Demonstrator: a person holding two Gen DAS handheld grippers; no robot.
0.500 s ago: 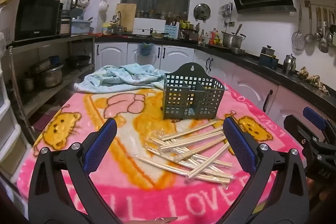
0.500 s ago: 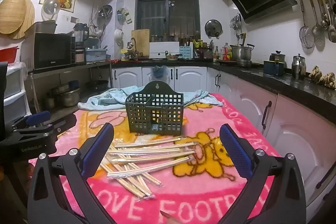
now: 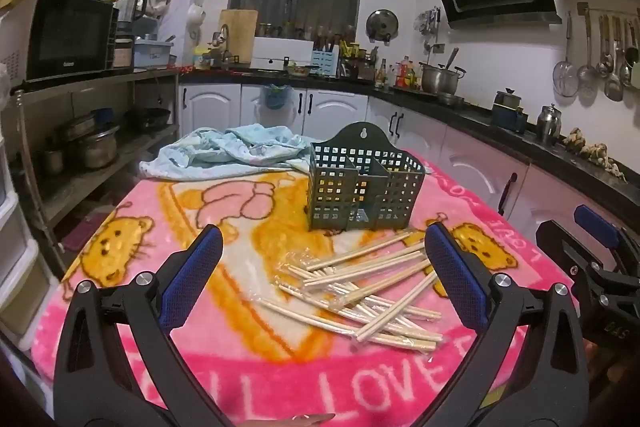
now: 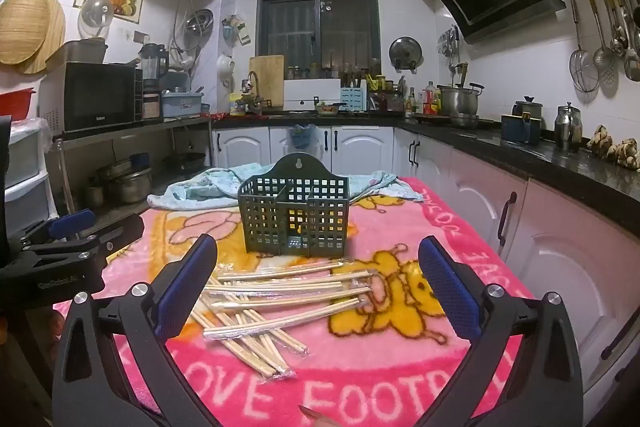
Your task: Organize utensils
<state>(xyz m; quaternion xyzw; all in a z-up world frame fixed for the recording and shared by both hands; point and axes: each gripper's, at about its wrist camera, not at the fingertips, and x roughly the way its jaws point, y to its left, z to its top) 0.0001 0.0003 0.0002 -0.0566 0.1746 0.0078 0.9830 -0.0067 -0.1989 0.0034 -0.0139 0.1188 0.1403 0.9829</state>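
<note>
A loose pile of plastic-wrapped wooden chopsticks (image 3: 360,287) (image 4: 276,299) lies on the pink cartoon blanket (image 3: 160,219) (image 4: 400,367). Behind the pile stands an empty dark green slotted utensil holder (image 3: 362,183) (image 4: 294,215), upright. My left gripper (image 3: 324,259) hovers open in front of the pile, nothing between its blue pads. My right gripper (image 4: 318,267) is also open and empty, above the near side of the pile. Each gripper shows at the other view's edge: the right gripper (image 3: 600,267) and the left gripper (image 4: 68,243).
A crumpled light blue towel (image 3: 224,151) (image 4: 200,187) lies at the table's far end behind the holder. White cabinets and a dark counter (image 4: 540,151) run along the right. Metal shelves with pots (image 3: 92,147) stand on the left.
</note>
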